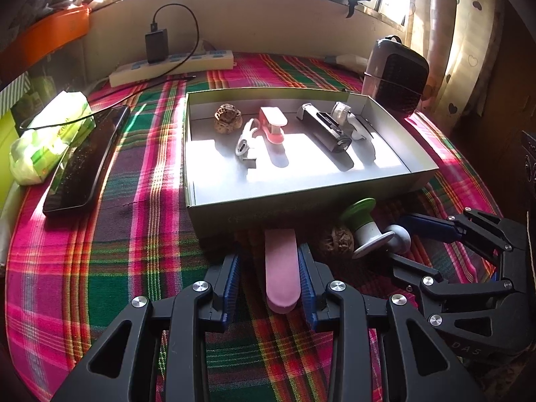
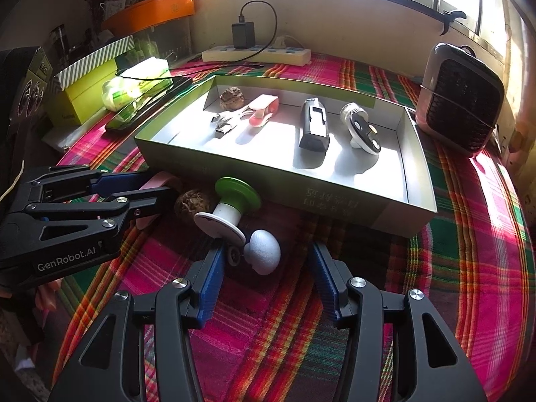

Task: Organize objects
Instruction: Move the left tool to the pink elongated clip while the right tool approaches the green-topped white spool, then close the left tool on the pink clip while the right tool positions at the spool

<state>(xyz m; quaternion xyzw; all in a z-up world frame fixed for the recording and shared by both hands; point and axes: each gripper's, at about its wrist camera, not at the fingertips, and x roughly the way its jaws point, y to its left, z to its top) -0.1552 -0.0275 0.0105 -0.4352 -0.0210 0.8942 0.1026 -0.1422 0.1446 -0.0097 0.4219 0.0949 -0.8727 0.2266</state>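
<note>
1. Plaid cloth in pink, green and red covers the whole table, with sun coming in from the barred window behind. From the left wrist view, the left gripper has a pink clip lying lengthwise between its blue pads. The right pad looks to be touching it and the left one sits just off it, so I honestly can't tell if it's clamped.
2. Same view: the grey cardboard tray sits right past the clip's far end. Inside are a walnut, a white clip, a red clip, a black gadget and a white round thing. Off to the left, a phone leans on a green tissue pack.
3. Right wrist view: the right gripper has its jaws well apart with nothing squeezed. A small grey knob thing lies just beyond the fingertips, nearer the left finger.
4. Touching that is a green-and-white spool, tipped over, with a second walnut right beside it, all just outside the tray's near wall.
5. A small dark heater stands at the tray's far right corner, and a power strip runs along the wall.
</note>
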